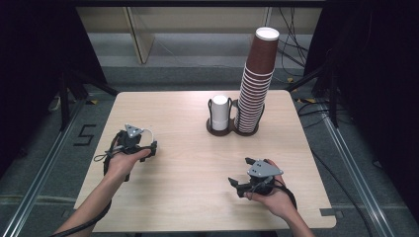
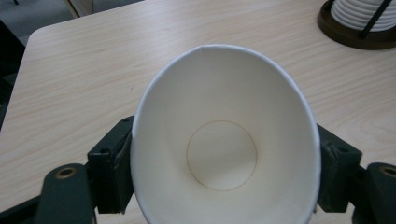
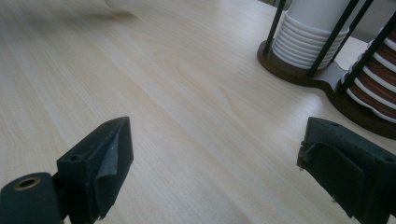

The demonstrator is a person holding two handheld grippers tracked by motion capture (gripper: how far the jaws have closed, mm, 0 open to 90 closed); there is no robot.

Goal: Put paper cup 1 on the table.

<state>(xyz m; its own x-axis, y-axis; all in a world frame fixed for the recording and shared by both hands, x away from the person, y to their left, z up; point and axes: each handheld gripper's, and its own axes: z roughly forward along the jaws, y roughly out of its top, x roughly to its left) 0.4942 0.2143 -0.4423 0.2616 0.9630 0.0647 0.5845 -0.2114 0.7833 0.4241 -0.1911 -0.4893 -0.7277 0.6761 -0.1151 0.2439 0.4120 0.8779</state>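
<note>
My left gripper (image 2: pixel 219 186) has its jaws closed on a white paper cup (image 2: pixel 224 140); one pad presses each side of the cup wall, and the rim is squeezed into an oval. In the left gripper view I look straight into the cup and see its round bottom. In the high view this gripper (image 1: pixel 148 144) is at about 9 o'clock on the table, and the cup (image 1: pixel 147 132) shows there as a thin white edge, hard to make out.

My right gripper (image 3: pixel 210 168) has its jaws standing wide apart, with nothing between them but bare wood. In the high view it (image 1: pixel 237 185) is at about 5 o'clock, resting in my right hand (image 1: pixel 272 190).

The lower part of the cup is cut off by the frame in the left gripper view, and the cup hides the inner faces of the pads.

The table (image 1: pixel 188 163) is light wood with rounded corners. At about 1 o'clock stands a dark cup holder (image 1: pixel 221 131) with a short white stack (image 1: pixel 220 112) and, just beside it, a tall brown stack (image 1: pixel 257 84) that leans a little. Around the table I see a grey floor, cables and dark curtains.
</note>
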